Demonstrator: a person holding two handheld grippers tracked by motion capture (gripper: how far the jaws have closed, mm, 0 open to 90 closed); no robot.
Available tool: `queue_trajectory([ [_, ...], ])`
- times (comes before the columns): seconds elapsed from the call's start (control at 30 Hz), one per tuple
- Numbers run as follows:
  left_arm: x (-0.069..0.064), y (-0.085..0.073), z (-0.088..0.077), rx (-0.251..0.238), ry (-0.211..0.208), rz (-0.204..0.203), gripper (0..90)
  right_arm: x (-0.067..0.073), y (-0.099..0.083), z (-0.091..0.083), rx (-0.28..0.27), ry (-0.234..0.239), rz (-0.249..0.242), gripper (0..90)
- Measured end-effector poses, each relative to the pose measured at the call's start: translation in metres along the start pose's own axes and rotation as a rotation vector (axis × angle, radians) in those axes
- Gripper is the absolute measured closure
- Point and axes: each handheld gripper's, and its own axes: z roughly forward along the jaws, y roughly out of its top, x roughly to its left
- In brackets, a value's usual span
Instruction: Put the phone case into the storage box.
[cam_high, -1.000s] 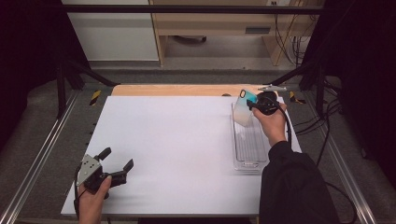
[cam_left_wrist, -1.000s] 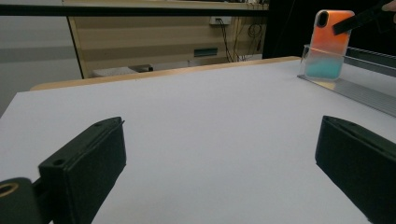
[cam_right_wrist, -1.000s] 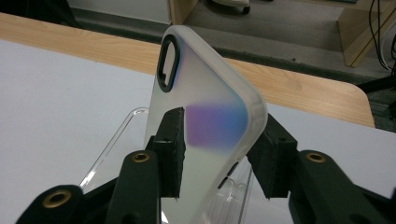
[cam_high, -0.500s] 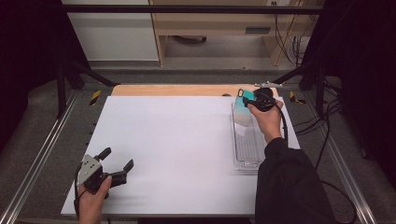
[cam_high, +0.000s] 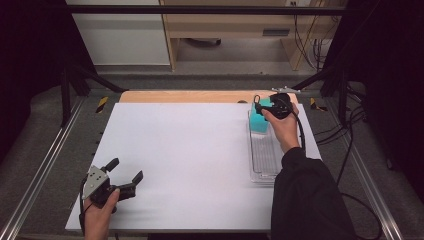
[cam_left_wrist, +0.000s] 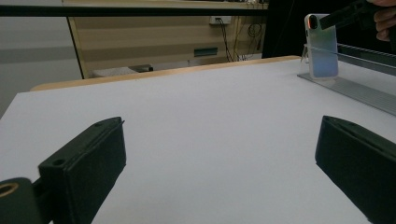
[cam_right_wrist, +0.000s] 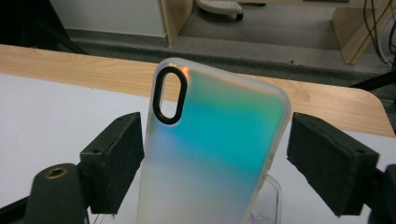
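An iridescent teal phone case (cam_right_wrist: 215, 154) with a black camera ring stands upright at the far end of a clear ridged tray (cam_high: 265, 155) on the right of the table. My right gripper (cam_right_wrist: 215, 140) straddles the case. Its jaws have just been opening: the left pad (cam_right_wrist: 116, 158) sits at the case's edge and the right pad (cam_right_wrist: 327, 158) stands off it. From above, the right gripper (cam_high: 260, 103) hovers over the case (cam_high: 259, 121). My left gripper (cam_high: 126, 169) rests open near the front left corner, nothing between its jaws (cam_left_wrist: 219, 140).
A white sheet (cam_high: 190, 145) covers the table, with a wooden strip (cam_high: 200, 96) along its far edge. Metal rails run down both sides. Cables trail off to the right. The left gripper view shows the case (cam_left_wrist: 322, 49) and tray (cam_left_wrist: 364, 91) far off.
The right hand has shifted slightly left over the tray's far end, and the case below it now shows teal instead of pale. The left gripper has not moved.
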Motion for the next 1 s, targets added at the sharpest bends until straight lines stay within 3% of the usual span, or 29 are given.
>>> queue_trajectory([
  [0.2, 0.0003, 0.0, -0.0001, -0.002, 0.001, 0.0, 1.5, -0.0001, 0.0009, -0.0018, -0.02, 0.005, 0.013, 16.3],
  [1.0, 0.0, 0.0004, -0.0004, -0.002, -0.001, 0.003, 1.4, 0.0014, 0.0025, -0.0064, -0.012, 0.01, 0.033, 10.1],
])
